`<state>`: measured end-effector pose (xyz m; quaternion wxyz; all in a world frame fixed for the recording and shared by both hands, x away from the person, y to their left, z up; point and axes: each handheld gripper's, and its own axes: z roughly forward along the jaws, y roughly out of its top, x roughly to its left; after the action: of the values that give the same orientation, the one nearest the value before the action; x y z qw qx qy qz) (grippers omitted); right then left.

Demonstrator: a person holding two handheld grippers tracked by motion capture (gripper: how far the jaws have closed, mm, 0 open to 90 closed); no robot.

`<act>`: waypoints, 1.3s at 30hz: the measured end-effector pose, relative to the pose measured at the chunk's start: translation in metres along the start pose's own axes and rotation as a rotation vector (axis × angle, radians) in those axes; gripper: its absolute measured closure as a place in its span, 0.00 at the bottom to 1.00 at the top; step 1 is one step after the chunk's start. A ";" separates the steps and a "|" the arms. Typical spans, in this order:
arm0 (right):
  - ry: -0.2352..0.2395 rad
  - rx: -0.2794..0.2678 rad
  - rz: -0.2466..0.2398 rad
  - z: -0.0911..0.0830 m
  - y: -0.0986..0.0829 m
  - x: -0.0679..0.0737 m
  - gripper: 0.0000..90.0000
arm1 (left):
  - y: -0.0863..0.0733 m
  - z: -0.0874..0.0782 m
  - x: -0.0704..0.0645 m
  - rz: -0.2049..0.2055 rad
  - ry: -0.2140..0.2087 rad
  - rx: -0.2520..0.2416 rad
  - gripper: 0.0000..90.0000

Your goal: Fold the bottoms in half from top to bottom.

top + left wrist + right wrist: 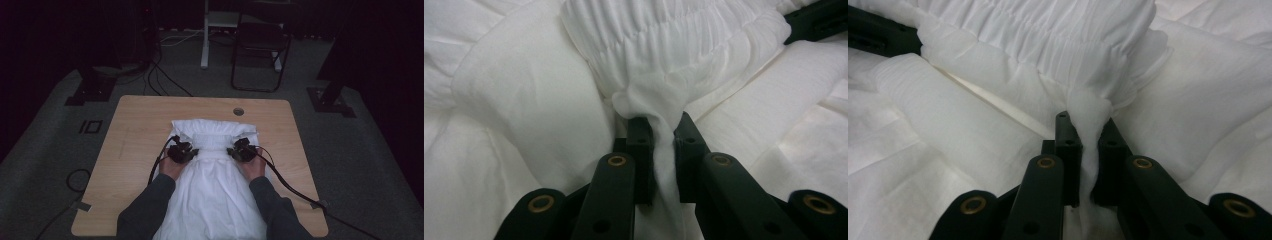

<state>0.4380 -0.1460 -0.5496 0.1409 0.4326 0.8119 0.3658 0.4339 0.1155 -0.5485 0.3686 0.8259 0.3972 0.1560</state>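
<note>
White garment point(212, 190) unmarked; both hand-held grippers pinch its smocked band point(215, 140).

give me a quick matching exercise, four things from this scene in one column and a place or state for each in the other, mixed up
Things:
1. left gripper
2. white garment
3. round hole
4. folding chair

Places or states:
a. on the floor beyond the table
b. in the tabletop near its far edge
c. spread on the wooden table
d. shut on a fold of cloth beside the gathered band

Pairs: 1-d, 2-c, 3-b, 4-a
</note>
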 end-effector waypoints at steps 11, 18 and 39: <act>-0.043 0.000 0.090 0.023 0.029 -0.020 0.93 | 0.034 0.022 0.017 -0.054 0.075 0.066 0.91; 0.017 -0.046 0.060 0.005 0.040 -0.028 0.93 | 0.043 -0.005 0.026 -0.121 0.000 -0.035 0.93; 0.093 -0.220 -0.149 -0.113 -0.033 0.036 0.93 | -0.023 -0.106 -0.065 0.076 -0.139 -0.098 0.93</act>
<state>0.3360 -0.1823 -0.4916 0.1763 0.3355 0.8026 0.4607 0.3219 0.1258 -0.4909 0.4288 0.8302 0.3309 0.1316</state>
